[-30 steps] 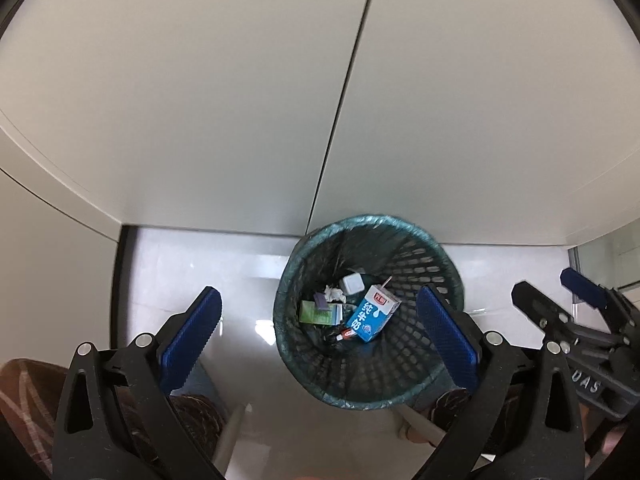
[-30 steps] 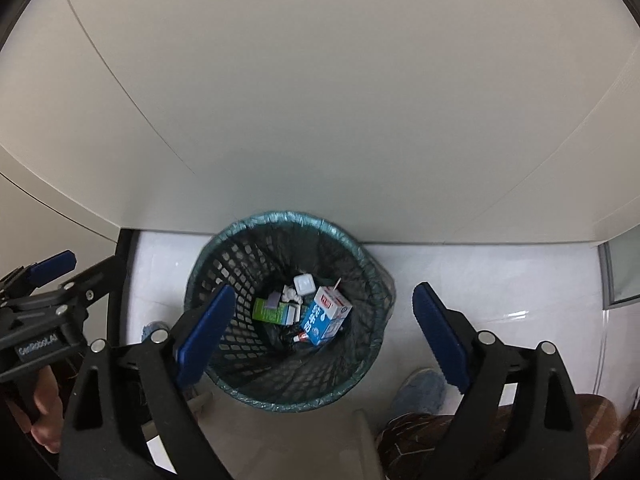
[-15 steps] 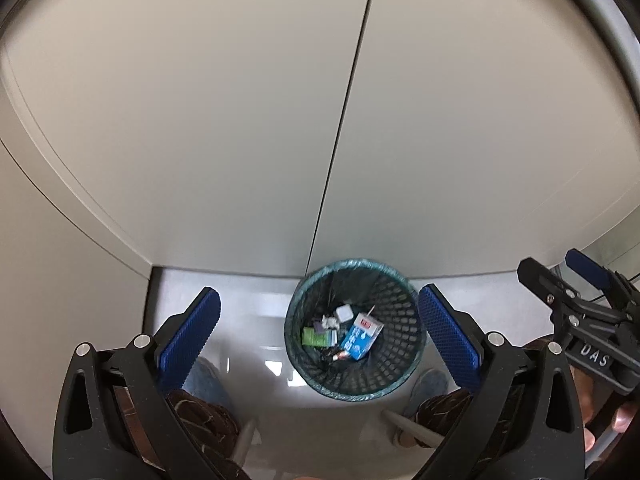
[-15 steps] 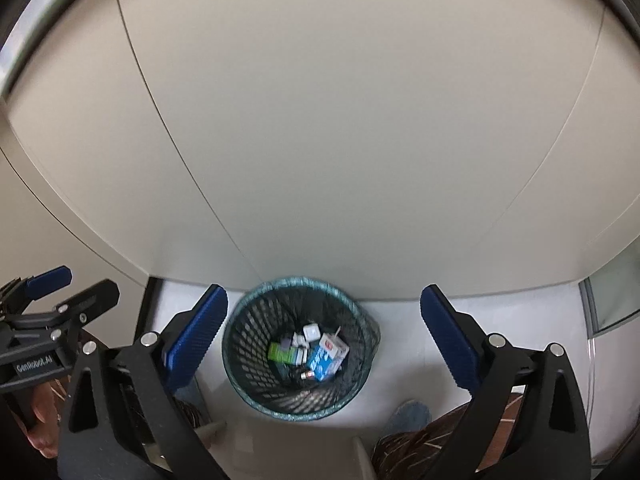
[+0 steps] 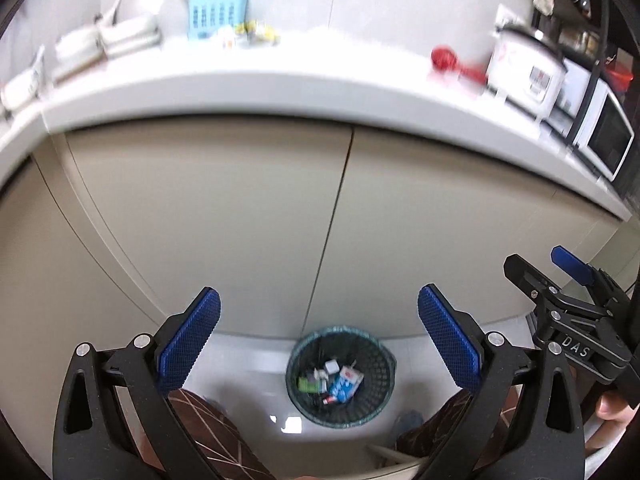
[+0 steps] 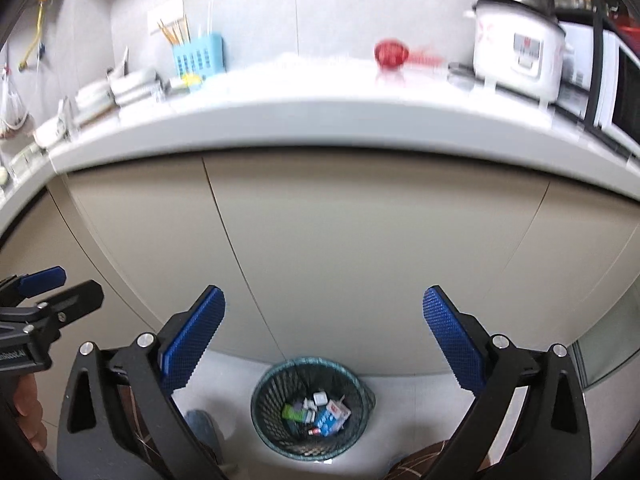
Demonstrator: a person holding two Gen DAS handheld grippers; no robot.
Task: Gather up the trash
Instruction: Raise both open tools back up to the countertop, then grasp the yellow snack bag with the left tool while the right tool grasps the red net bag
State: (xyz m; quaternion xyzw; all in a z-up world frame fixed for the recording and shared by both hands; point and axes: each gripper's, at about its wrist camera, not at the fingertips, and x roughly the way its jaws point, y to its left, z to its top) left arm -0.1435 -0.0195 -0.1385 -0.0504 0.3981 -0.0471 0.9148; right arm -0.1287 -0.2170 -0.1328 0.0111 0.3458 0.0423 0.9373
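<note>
A dark green mesh waste bin stands on the pale floor far below both grippers. Inside it lie a blue and white carton, a green packet and small white scraps. My left gripper is open, with nothing between its blue pads. My right gripper is open too and holds nothing; it also shows at the right edge of the left wrist view. Both are high above the bin, in front of beige cabinet doors.
A white countertop runs above the cabinets. On it stand a blue utensil holder, stacked white dishes, a red scoop, a white rice cooker and a microwave. The person's patterned trouser legs are below.
Both grippers have risen well away from the bin, which now looks much smaller. The view has tilted up, so the countertop and its items have come into sight.
</note>
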